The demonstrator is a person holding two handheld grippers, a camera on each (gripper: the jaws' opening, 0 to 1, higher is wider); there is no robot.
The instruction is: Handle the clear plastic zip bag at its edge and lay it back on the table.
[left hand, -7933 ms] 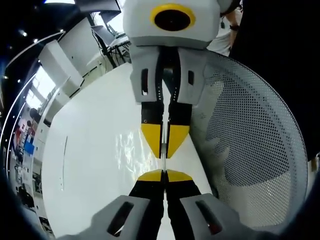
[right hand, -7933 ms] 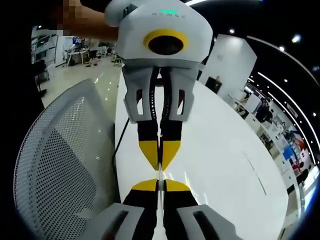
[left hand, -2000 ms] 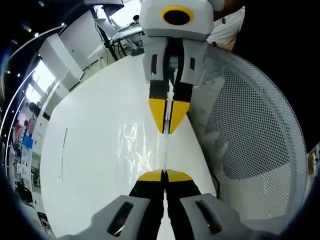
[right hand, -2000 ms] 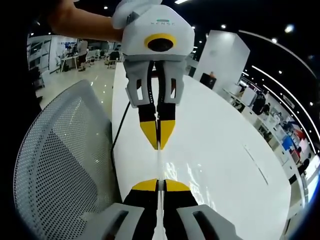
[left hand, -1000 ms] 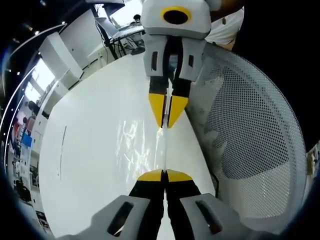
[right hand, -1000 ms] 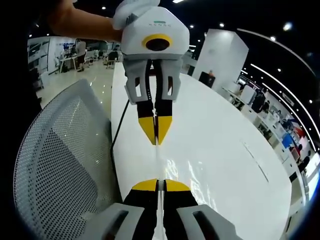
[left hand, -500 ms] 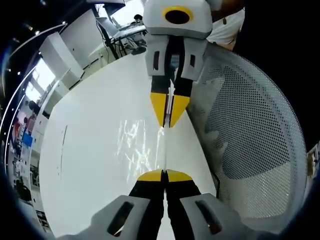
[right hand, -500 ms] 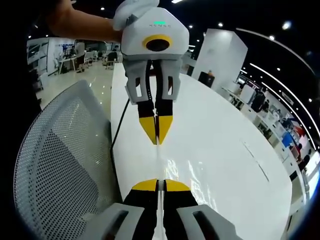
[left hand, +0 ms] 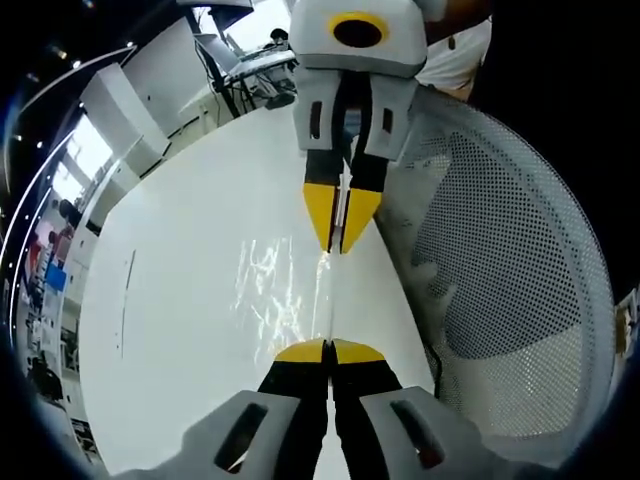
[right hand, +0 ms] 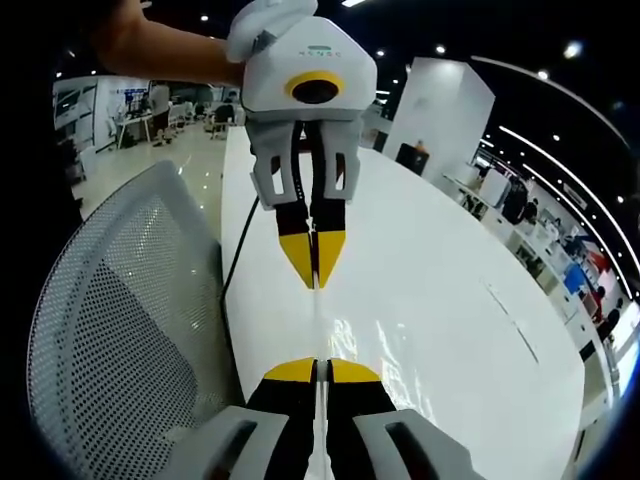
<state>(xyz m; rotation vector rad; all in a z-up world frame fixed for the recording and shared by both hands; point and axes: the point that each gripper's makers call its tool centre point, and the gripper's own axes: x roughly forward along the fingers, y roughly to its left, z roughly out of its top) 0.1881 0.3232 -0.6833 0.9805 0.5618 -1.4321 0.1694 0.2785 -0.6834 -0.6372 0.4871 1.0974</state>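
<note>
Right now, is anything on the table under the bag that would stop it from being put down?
Nothing visible is. The clear zip bag hangs stretched between the left hand-held gripper and right hand-held gripper, and the white table beneath it looks bare.

White mesh chair back (left hand: 510,280) fills right of left gripper view — lower left (right hand: 110,330) in right gripper view.

left gripper (left hand: 328,348): fingers pressed together | right gripper (right hand: 318,368): fingers pressed together, facing the left

Clear glossy plastic zip bag (left hand: 268,290), smooth glossy white table (left hand: 180,300), perforated grey mesh chair back (left hand: 500,270)
</note>
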